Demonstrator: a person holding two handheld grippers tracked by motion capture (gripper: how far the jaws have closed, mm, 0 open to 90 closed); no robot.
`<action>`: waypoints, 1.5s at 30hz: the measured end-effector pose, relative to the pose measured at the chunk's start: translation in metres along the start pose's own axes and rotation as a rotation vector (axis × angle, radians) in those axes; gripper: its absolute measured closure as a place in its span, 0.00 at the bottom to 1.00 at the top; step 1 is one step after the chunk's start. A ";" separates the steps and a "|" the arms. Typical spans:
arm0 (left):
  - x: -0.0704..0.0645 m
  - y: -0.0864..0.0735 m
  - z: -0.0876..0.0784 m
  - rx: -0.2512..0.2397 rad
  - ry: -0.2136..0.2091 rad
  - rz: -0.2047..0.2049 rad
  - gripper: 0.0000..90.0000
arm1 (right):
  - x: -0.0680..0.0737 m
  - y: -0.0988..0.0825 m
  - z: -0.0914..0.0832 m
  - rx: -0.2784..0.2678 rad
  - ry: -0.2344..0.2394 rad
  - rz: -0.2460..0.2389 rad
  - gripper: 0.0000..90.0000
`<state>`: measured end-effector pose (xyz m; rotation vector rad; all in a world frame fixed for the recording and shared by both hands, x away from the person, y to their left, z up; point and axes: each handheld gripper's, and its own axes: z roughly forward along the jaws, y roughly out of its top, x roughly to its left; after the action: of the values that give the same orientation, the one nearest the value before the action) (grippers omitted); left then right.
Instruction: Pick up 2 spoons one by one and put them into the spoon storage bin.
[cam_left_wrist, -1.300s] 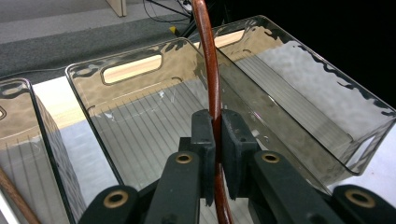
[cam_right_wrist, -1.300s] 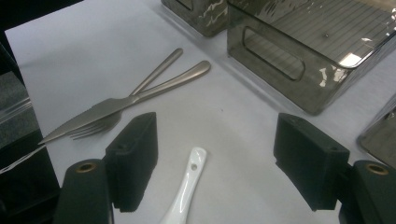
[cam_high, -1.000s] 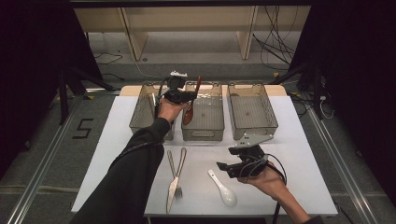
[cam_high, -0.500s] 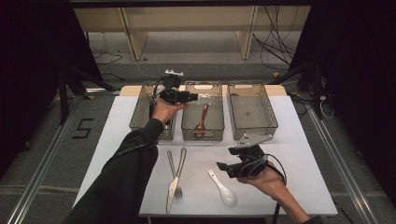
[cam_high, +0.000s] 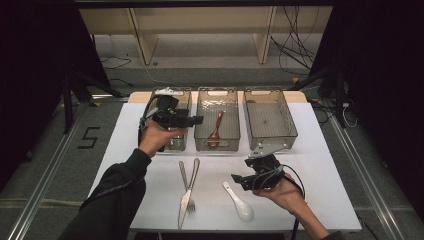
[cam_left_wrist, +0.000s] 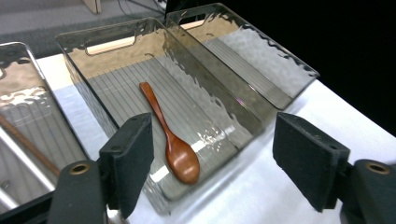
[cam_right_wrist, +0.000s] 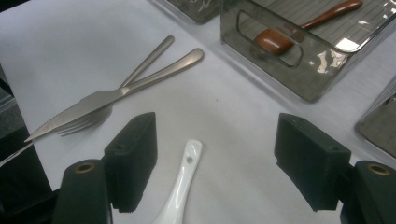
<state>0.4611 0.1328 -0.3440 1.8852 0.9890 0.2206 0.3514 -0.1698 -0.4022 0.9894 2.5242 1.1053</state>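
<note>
Left gripper (cam_high: 192, 120) hangs over the left bin (cam_high: 172, 120), its jaws have just been opening, nothing between them. Left gripper view shows the wooden spoon (cam_left_wrist: 170, 137) flat in the middle bin (cam_left_wrist: 93, 44), bowl at the near end; high view confirms that. Right gripper (cam_right_wrist: 215, 163) open too, white ceramic spoon (cam_right_wrist: 182, 186) on the table (cam_right_wrist: 70, 51) between its jaws, pads clear of it. Its view also catches knife (cam_right_wrist: 93, 105) crossed over fork (cam_right_wrist: 140, 84)

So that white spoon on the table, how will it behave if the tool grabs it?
The white spoon looks glazed and glossy, so it will probably slip between the pads. It seems ceramic: stiff, likely brittle if dropped. Its rounded bowl may rock or spin when pushed.
</note>
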 end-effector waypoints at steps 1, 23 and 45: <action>-0.002 -0.004 -0.006 -0.005 -0.001 0.002 0.30 | 0.001 0.000 0.001 0.003 -0.003 0.000 0.34; -0.022 -0.096 -0.053 -0.046 0.031 0.068 0.24 | 0.010 -0.007 0.031 0.223 -0.007 -0.006 0.34; -0.019 -0.126 -0.068 -0.028 0.055 0.084 0.21 | 0.022 -0.019 0.056 0.407 -0.022 -0.017 0.39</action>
<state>0.3444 0.1912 -0.4060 1.9062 0.9400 0.3361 0.3502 -0.1327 -0.4536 1.0593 2.7942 0.5780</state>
